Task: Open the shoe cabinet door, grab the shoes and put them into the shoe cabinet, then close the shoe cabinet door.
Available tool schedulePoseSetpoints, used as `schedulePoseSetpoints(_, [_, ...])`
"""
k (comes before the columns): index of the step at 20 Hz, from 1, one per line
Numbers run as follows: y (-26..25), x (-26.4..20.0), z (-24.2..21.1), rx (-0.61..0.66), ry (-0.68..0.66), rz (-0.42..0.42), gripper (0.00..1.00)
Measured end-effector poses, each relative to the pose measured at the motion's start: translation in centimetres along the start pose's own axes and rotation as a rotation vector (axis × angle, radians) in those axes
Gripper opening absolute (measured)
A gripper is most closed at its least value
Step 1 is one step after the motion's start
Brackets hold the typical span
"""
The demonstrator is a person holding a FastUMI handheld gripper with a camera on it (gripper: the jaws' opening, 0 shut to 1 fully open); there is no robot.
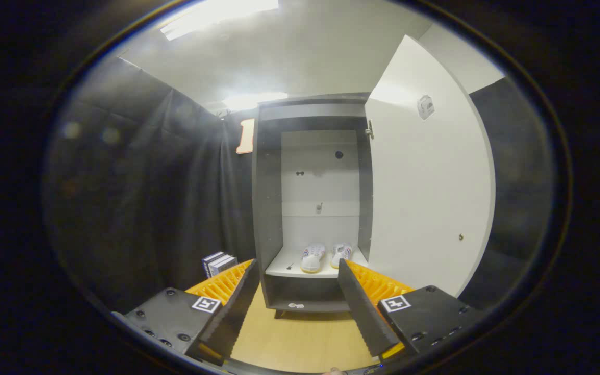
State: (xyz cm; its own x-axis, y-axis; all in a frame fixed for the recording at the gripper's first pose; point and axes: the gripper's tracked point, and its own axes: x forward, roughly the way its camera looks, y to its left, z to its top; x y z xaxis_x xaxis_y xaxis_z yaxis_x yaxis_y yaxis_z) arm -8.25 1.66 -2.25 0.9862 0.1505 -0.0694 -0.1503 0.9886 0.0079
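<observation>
shoes (325,256) inside shoe cabinet (269,208), door (430,182) open, gripper (297,271) spread, empty

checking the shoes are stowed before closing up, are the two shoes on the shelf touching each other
Apart. The gripper view shows a strip of shelf between the left shoe and the right shoe. The gripper is open, well short of them.

We hold the handheld two-finger gripper (298,271) level and facing straight ahead, its two long ridged fingers (235,307) spread wide apart with nothing between them. The fingers run forward in a slight V, their tips apart and touching nothing. A sliver of a fingertip shows beneath the gripper's base.
</observation>
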Motion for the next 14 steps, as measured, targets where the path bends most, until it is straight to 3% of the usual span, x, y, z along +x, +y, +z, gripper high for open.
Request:
schedulePoseSetpoints(3, [-1.6, -2.0, 1.3, -0.014, -0.034, -0.053, 0.96])
schedulePoseSetpoints(7, [-10.4, -6.9, 2.5, 0.017, -0.056, -0.274, 0.97])
schedulePoseSetpoints(9, [-14.7, -8.8, 2.9, 0.027, -0.052, -0.338, 0.97])
schedulePoseSetpoints(14, [-25.5, -11.2, 4.6, -0.021, -0.060, -0.386, 0.97])
